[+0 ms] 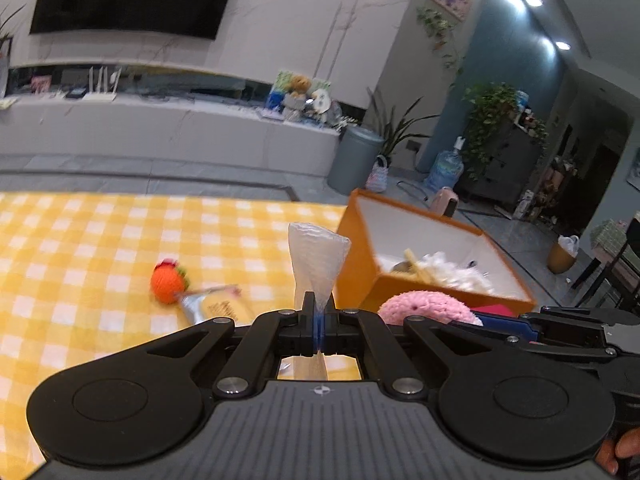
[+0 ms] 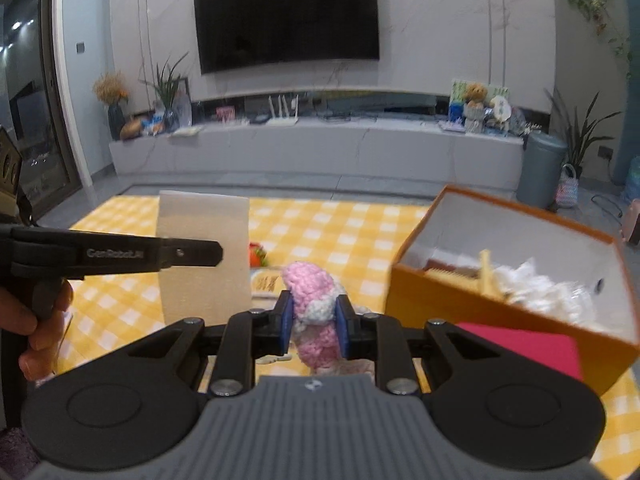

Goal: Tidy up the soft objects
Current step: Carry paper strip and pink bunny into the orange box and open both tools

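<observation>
The left gripper (image 1: 319, 316) is clamped tight on a thin white foam sheet (image 1: 316, 260) that stands up above the yellow checked cloth (image 1: 100, 240). Just to its right, the right gripper (image 2: 313, 320) squeezes a pink and white crocheted toy (image 2: 314, 300) between its blue pads (image 2: 285, 322). Farther out on the cloth lie an orange knitted fruit (image 1: 167, 282) and a small packet (image 1: 218, 308) touching it. To the right sits the open orange box (image 2: 500, 312), already holding white soft things.
</observation>
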### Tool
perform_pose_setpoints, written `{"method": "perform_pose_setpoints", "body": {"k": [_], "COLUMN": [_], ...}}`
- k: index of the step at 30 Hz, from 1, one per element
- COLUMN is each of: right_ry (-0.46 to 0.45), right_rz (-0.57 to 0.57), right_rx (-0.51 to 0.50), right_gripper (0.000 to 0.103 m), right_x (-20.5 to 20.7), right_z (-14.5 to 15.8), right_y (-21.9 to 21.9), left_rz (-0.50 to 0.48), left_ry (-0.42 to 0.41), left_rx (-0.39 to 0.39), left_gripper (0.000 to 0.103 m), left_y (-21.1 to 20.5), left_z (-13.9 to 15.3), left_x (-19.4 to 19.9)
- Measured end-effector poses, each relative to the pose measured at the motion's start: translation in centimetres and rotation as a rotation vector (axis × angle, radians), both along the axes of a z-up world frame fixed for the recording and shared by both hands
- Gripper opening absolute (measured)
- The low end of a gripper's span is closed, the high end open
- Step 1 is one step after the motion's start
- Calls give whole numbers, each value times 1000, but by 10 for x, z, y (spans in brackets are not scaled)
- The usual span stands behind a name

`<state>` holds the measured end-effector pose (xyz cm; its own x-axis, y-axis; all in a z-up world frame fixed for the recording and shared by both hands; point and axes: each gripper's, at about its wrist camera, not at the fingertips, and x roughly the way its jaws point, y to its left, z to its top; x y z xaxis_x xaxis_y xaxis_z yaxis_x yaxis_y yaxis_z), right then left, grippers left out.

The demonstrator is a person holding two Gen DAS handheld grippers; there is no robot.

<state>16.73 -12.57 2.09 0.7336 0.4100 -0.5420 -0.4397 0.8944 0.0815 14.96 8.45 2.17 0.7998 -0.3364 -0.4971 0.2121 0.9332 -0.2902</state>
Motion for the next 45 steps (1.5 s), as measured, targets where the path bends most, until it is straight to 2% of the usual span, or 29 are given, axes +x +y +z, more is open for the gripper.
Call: {"method": "perform_pose_setpoints", "body": {"k": [7, 14, 21, 24, 28, 34, 38, 43, 45], "right_ry": [-83, -117, -84, -61, -43, 16, 52, 82, 86], "right_rz": [-83, -177, -239, -251, -254, -233, -215, -201, -194], "right_rx": [13, -39, -101, -144, -186, -226, -253, -262, -268], "right_gripper": [21, 21, 21, 21, 21, 21, 23, 30, 31], "right_x": [-1, 31, 92, 118, 151, 185, 200, 207, 206], "right_z": [40, 55, 36, 21, 3, -25, -42, -48, -48], "right_y": [-62, -119, -156, -162, -168, -167, -162, -157, -154], "left_rz": [-123, -232, -246, -264, -288, -301, -327, -326, -328], "left_ry": [-93, -160, -217, -239, -227, -150, -109, -60, -60], "left_rx": [94, 223, 400, 468, 535, 548, 535, 481, 470], "left_gripper": [1, 1, 1, 1, 1, 1, 2, 16, 32], "left_y": [-55, -130, -183, -199, -214, -218, -216, -209, -205], "left_z": [46, 64, 45, 26, -6, -43, -54, -57, -55], "left_x": [22, 75, 127, 144, 163, 182, 187, 192, 196]}}
